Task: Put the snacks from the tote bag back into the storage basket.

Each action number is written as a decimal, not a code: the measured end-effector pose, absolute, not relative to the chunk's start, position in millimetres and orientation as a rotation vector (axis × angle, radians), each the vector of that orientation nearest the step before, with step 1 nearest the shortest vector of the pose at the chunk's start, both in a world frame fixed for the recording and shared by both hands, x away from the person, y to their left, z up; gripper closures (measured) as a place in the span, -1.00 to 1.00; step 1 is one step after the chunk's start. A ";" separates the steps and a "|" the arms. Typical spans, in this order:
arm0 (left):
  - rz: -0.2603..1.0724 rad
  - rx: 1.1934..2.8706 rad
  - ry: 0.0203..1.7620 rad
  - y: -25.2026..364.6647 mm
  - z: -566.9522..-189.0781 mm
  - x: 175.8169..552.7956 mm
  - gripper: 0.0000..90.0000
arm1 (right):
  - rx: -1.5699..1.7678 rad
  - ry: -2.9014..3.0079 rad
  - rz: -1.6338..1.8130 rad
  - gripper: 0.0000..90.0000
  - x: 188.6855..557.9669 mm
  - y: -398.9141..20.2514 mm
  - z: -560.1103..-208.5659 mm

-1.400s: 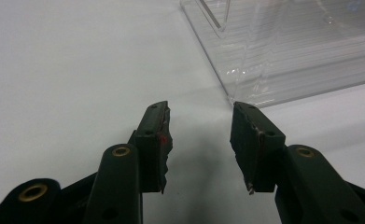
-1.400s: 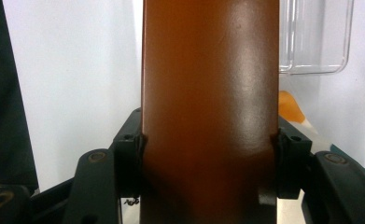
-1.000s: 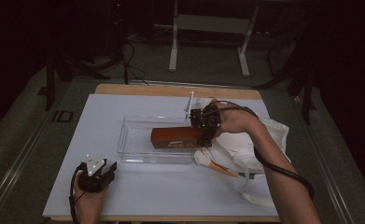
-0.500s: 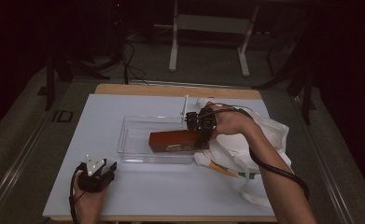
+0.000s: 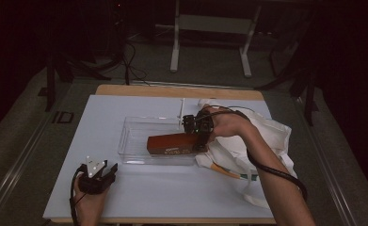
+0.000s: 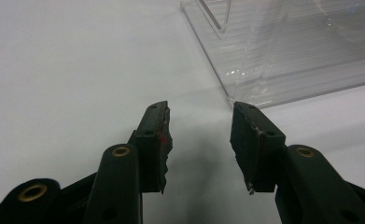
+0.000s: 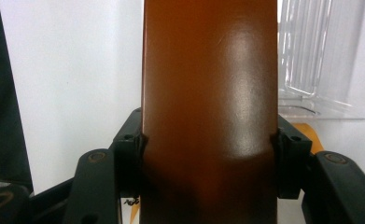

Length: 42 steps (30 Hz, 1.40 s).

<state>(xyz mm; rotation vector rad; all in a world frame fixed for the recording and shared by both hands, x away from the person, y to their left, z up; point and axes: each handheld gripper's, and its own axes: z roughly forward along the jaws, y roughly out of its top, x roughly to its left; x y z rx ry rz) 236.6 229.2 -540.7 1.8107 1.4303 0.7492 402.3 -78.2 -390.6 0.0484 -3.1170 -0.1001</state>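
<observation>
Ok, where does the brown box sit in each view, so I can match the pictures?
High view: the brown box lies centre, over the clear tray, its right end in the right gripper.
Left gripper view: not in it; the tray's corner is upper right.
Right gripper view: box fills the centre, clamped between the jaws.
Shared landmark: the clear tray.

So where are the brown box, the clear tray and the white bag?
brown box (image 5: 170,143): high view, middle of its long side.
clear tray (image 5: 131,136): high view, bare floor near its left wall.
white bag (image 5: 271,134): high view, cloth right of the hand.
</observation>
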 end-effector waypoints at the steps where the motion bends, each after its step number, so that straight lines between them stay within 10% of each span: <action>1: 0.750 1.811 1.431 229.1 -540.7 236.6 0.28 | 0.055 -3.116 -0.105 -0.05 402.4 -77.4 -391.2; 42: 0.748 1.809 1.428 229.3 -540.7 236.5 0.28 | 0.083 -3.100 -0.119 -0.05 404.0 -53.5 -404.9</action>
